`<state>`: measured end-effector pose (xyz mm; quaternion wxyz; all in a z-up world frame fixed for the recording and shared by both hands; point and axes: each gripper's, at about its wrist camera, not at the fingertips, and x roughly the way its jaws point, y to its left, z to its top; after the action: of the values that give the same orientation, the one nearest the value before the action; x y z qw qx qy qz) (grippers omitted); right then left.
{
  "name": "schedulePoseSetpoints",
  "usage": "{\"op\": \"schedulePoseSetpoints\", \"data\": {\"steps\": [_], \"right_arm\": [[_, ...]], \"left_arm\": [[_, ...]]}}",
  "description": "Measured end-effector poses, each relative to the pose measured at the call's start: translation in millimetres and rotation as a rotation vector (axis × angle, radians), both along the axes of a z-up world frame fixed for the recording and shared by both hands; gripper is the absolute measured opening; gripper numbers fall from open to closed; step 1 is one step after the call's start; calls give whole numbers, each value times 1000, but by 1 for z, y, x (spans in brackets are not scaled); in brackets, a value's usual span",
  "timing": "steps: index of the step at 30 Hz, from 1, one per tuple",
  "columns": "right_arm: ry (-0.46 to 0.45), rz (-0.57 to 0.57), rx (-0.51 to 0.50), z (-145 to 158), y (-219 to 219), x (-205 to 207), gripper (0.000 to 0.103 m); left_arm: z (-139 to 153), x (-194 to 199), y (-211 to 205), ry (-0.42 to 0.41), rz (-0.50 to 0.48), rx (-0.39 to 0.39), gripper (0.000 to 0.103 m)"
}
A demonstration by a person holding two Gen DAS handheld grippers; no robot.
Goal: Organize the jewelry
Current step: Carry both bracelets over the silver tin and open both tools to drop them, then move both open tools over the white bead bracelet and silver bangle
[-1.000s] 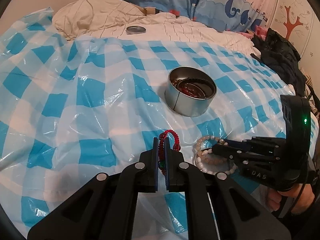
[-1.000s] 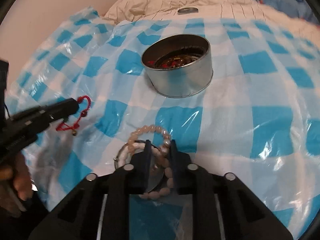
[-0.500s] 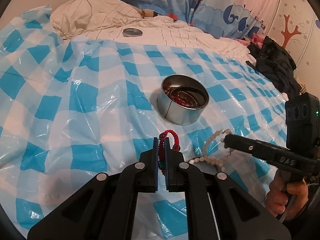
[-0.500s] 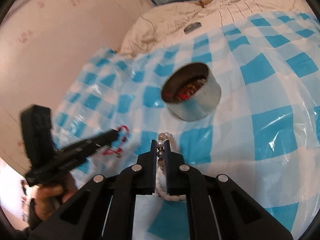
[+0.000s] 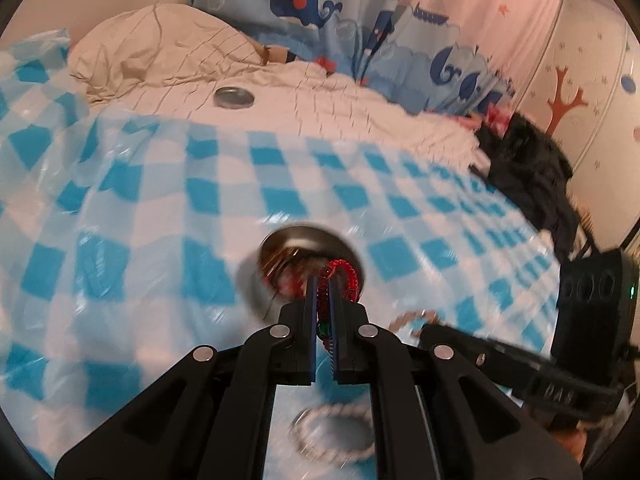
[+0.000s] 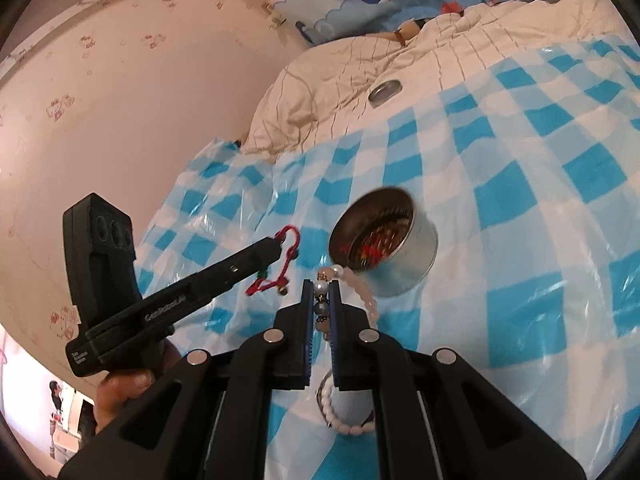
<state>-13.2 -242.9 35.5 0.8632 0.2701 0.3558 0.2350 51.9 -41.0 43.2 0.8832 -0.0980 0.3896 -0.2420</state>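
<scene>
My left gripper (image 5: 324, 285) is shut on a red braided bracelet (image 5: 340, 270), held in the air just in front of the round metal tin (image 5: 256, 280). The tin is blurred here and holds red and dark jewelry. My right gripper (image 6: 321, 287) is shut on a pearl bead bracelet (image 6: 362, 288), lifted close to the tin (image 6: 408, 264). In the right wrist view the left gripper (image 6: 280, 246) dangles the red bracelet (image 6: 289, 258) left of the tin. A white bead bracelet (image 6: 340, 420) lies on the checked sheet below; it is also in the left wrist view (image 5: 332, 428).
The blue-and-white checked plastic sheet (image 5: 160, 208) covers a bed. The tin's lid (image 5: 234, 97) rests on the cream quilt behind it. Black clothing (image 5: 528, 176) is piled at the right edge. A whale-print curtain and a pink wall stand behind. A hand (image 6: 128, 392) grips the left tool.
Both grippers rose off the sheet and moved toward the tin with their bracelets. The right jaws closed on the pearl bracelet. The white bead bracelet stayed on the sheet.
</scene>
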Motion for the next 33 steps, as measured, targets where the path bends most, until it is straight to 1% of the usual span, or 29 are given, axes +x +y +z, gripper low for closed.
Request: {"op": "schedulePoseSetpoints", "data": {"steps": [3,4,6,8,9,10,11,12,13,15,17,19,20,23,24,25,26,29,33], "right_arm": [[-12,-5,4,9,-4,14,8],[-20,-4,7,14,-5,23,8],[-31,6,20,20,-4,35,8],[-33,26,67,21,-3,52,8],[-25,30,83,18,-2,60,8],[-3,24,56,13,1,71,21],[29,2,-14,7,4,80,30],[58,-48,-102,0,5,85,35],[71,-61,-110,-4,3,85,35],[91,-71,-92,-10,-2,80,35],[86,-83,-119,-9,-5,69,35],[84,-89,-125,-9,-8,54,44],[84,-92,-133,-11,-9,46,45],[105,-88,-159,-19,-11,16,49],[113,-87,-162,-21,-12,7,54],[122,-91,-170,-24,-13,-5,56],[125,-96,-179,-26,-12,-14,56],[130,-104,-202,-29,-6,-27,63],[108,-99,-231,-29,11,-28,69]], "left_arm": [[-6,23,-11,20,4,-81,4],[-13,35,-12,49,28,-118,5],[-24,47,-7,100,78,-144,11],[-33,51,4,137,157,-144,34],[-34,52,9,142,174,-155,36],[-32,51,14,139,184,-159,40],[-28,49,17,126,197,-149,46],[-25,46,20,112,204,-138,49],[-22,43,23,104,205,-133,53],[-19,36,28,97,207,-119,55],[-19,26,32,102,209,-91,59],[-20,9,35,103,210,-59,62],[-19,2,37,101,210,-46,64],[-18,-25,31,73,179,28,70],[-18,-34,29,62,172,51,72],[-17,-41,28,54,168,68,74],[-16,-47,25,45,161,82,75],[-9,-57,19,22,134,89,77],[-2,-61,21,7,151,78,81]]}}
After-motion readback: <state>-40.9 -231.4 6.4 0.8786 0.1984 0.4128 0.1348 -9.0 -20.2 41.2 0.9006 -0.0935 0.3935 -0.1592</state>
